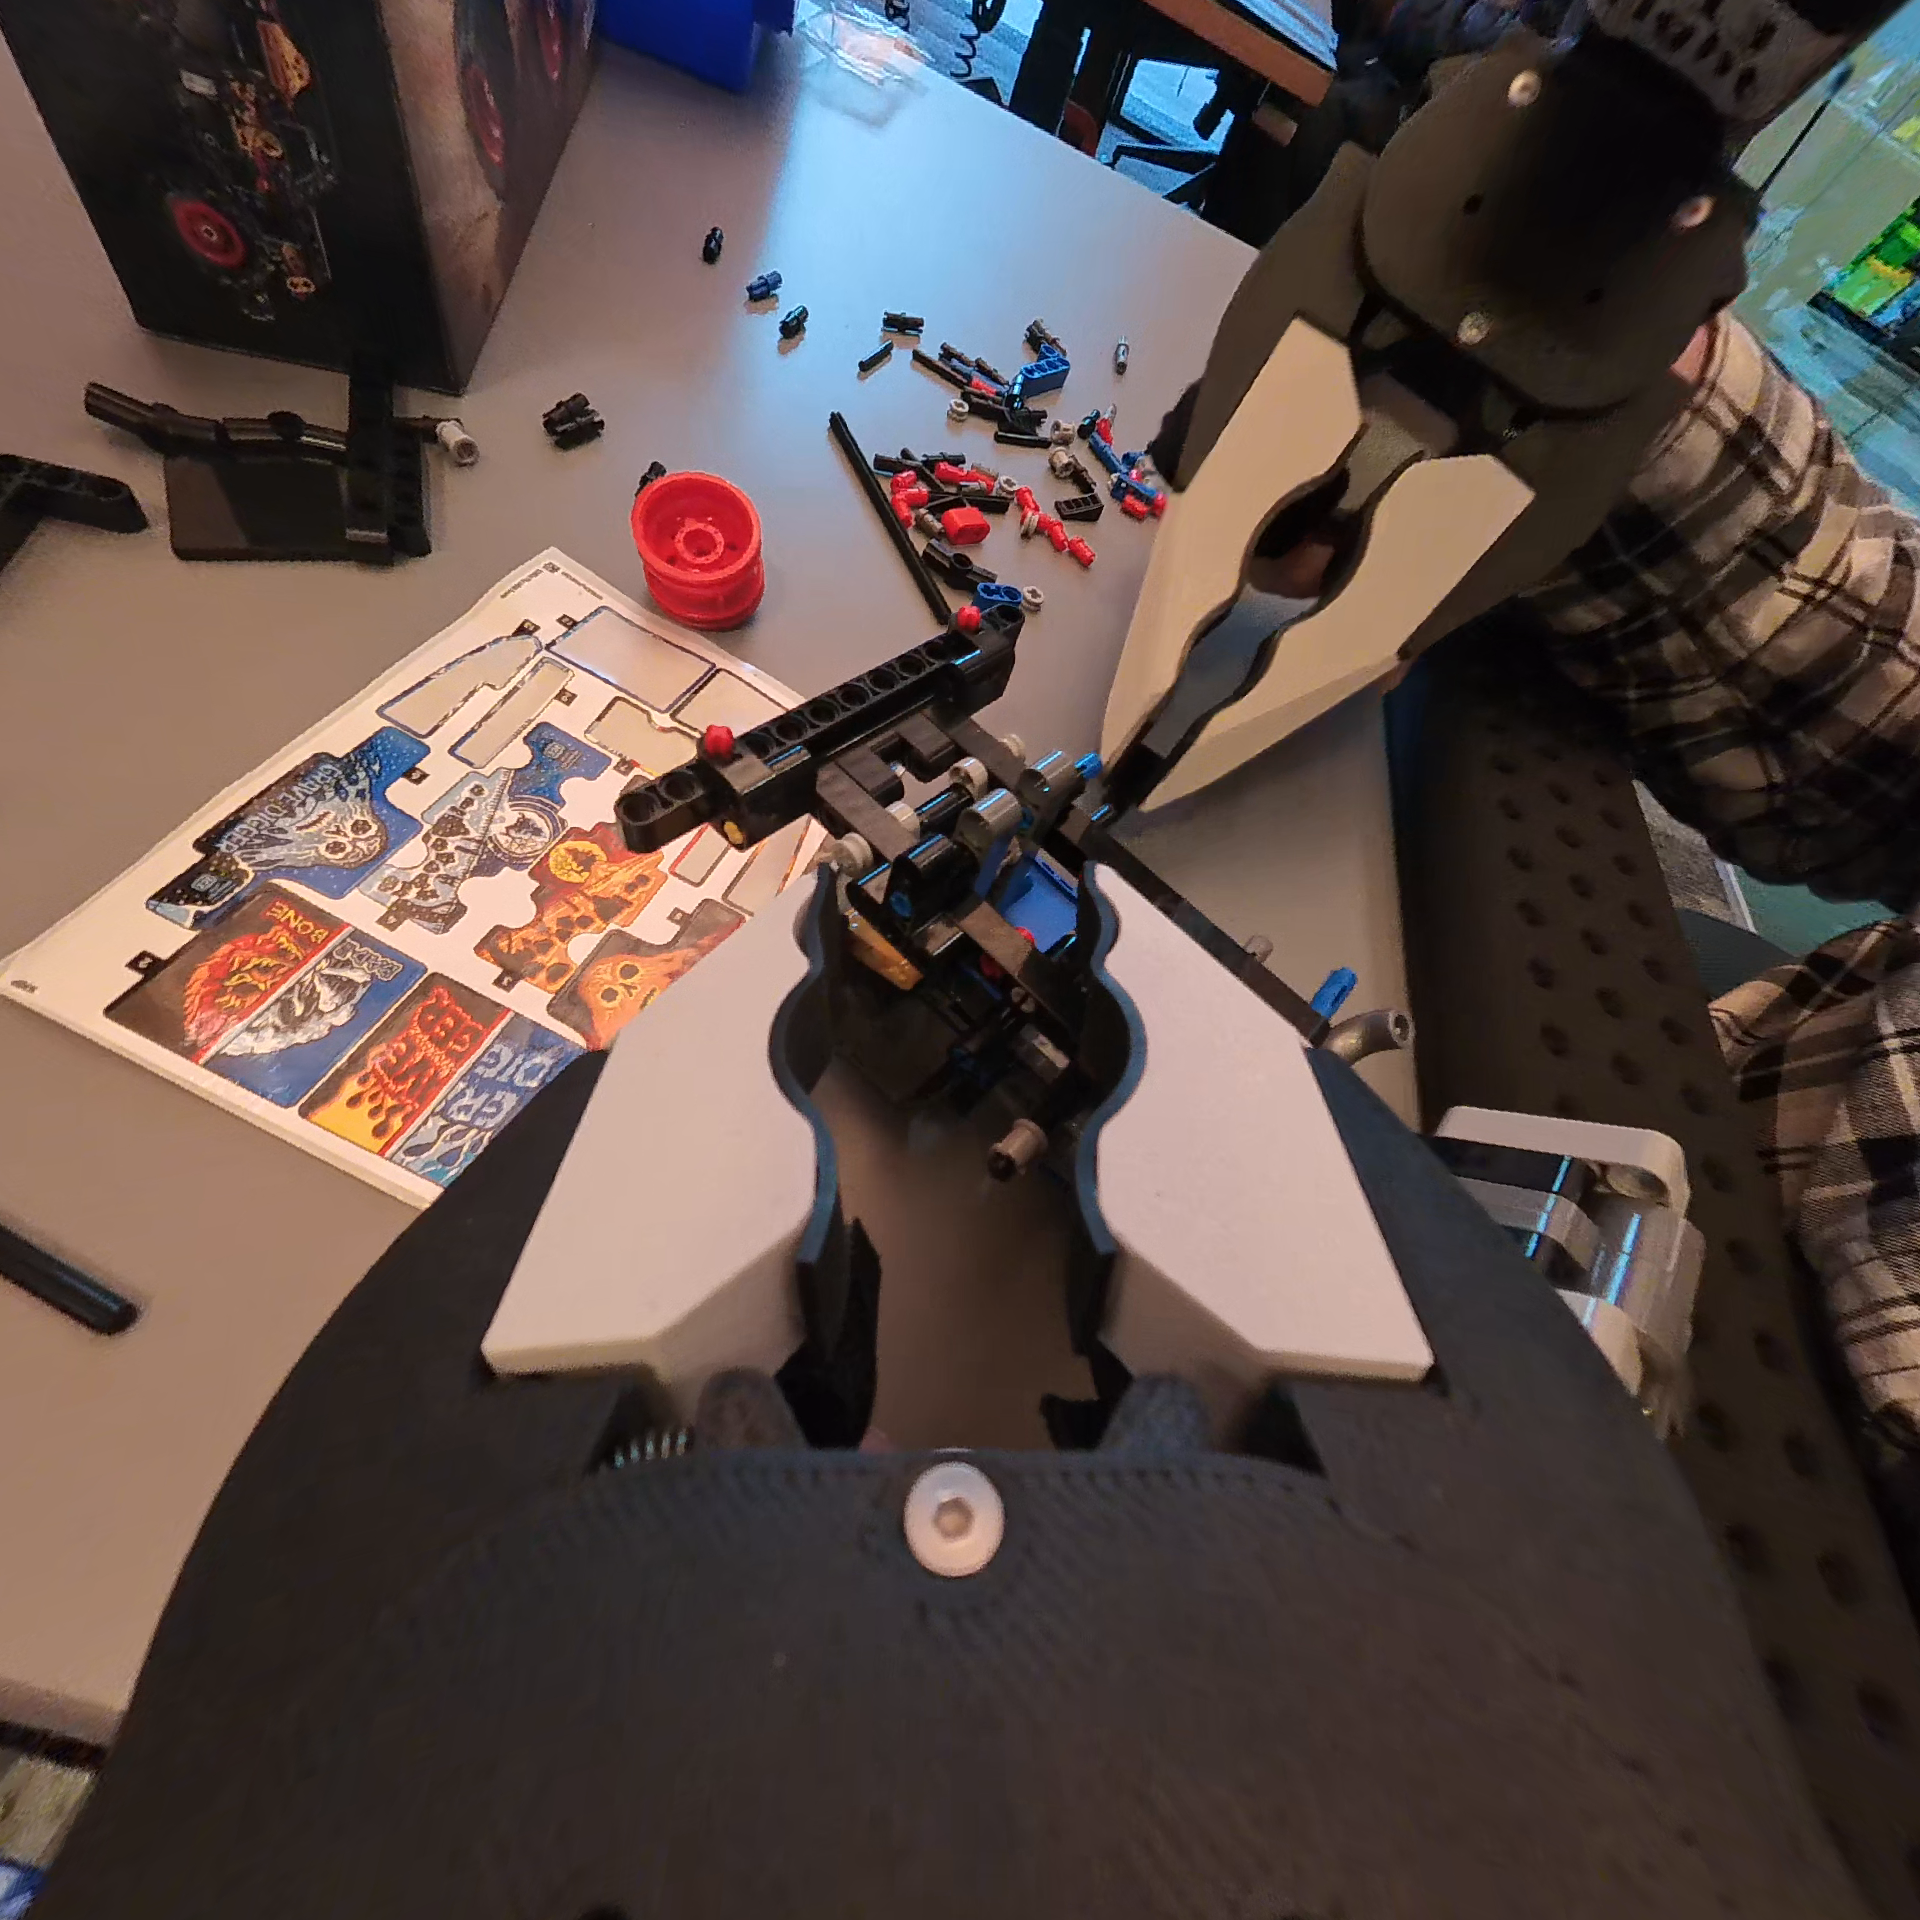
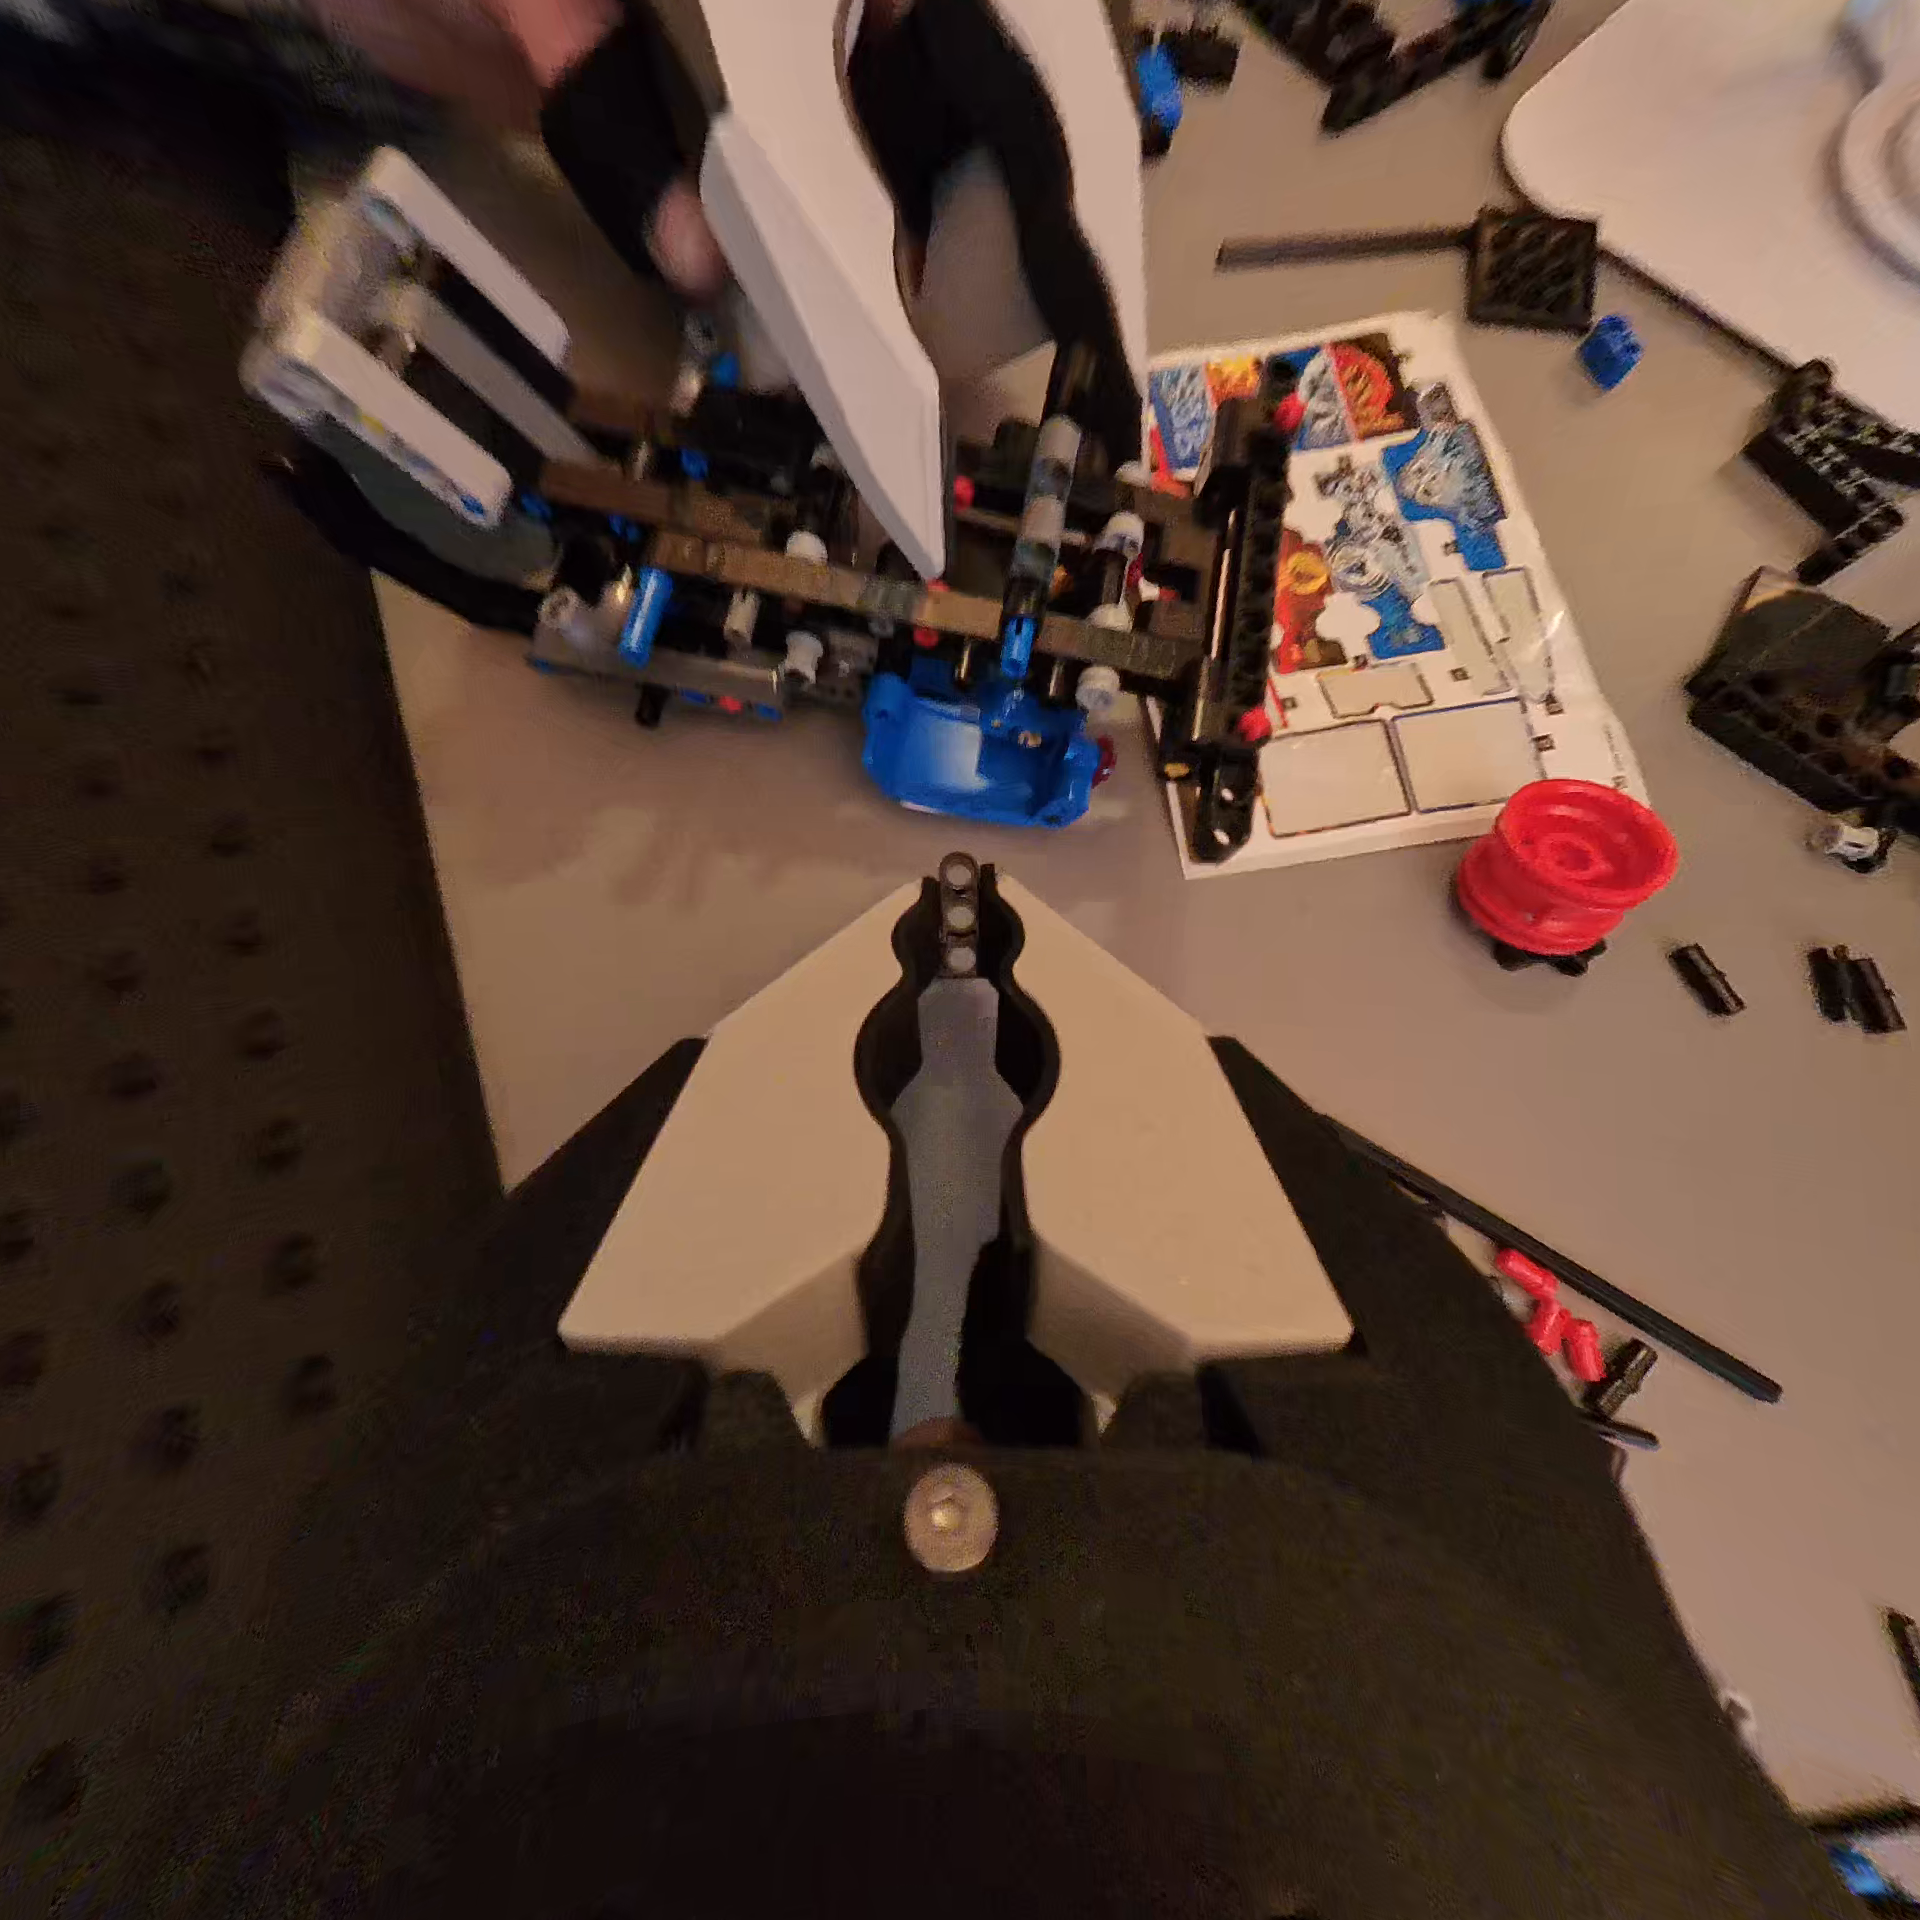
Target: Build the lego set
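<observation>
The partly built lego chassis (image 1: 940,831), black with blue and grey parts, lies on the grey table (image 1: 935,208). My left gripper (image 1: 956,914) is shut on its middle, a finger on each side. A long black holed beam (image 1: 831,727) with red pins crosses its far end. In the right wrist view the chassis (image 2: 790,592) lies across the table with the left gripper's white fingers (image 2: 831,364) on it. My right gripper (image 2: 958,883) is shut on a small black holed beam (image 2: 958,920), a little short of the chassis. It shows in the left wrist view (image 1: 1127,774) just right of the chassis.
A sticker sheet (image 1: 364,883) and a red wheel rim (image 1: 696,551) lie left of the chassis. Loose small pieces (image 1: 997,468) are scattered beyond it, and the set's box (image 1: 260,156) stands at far left. A black perforated mat (image 1: 1558,935) runs along the right. A plaid sleeve (image 1: 1714,623) is there. The grippers' ends are close to 7 centimetres from one another.
</observation>
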{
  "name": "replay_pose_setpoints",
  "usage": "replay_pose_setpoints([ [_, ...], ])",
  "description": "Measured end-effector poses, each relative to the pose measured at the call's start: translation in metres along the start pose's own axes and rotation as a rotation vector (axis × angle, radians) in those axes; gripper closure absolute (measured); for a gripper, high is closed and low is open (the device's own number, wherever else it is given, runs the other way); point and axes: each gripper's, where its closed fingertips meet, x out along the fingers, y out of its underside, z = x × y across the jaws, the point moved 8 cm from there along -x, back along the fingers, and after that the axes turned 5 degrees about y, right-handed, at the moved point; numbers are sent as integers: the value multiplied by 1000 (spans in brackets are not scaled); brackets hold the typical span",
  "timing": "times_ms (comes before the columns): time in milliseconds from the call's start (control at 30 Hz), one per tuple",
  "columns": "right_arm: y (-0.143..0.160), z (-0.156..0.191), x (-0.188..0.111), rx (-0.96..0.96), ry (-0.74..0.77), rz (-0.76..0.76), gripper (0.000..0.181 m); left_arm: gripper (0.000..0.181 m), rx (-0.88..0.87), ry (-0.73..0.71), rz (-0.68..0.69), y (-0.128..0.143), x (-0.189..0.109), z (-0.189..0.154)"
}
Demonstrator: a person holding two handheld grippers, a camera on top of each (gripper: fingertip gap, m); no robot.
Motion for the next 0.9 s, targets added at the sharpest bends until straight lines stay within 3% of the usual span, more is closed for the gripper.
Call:
replay_pose_setpoints([
  [300,-19,-4,-12,136,20,-235,176,138,7,-28,-7,0,-4,2],
  [567,-25,-3,-15,212,11,-346,176,135,37,-47,-47,-6,-11,1],
  [900,-49,-4,-25,349,-82,-610,176,134,328,-126,-110,-26,-15,-29],
])
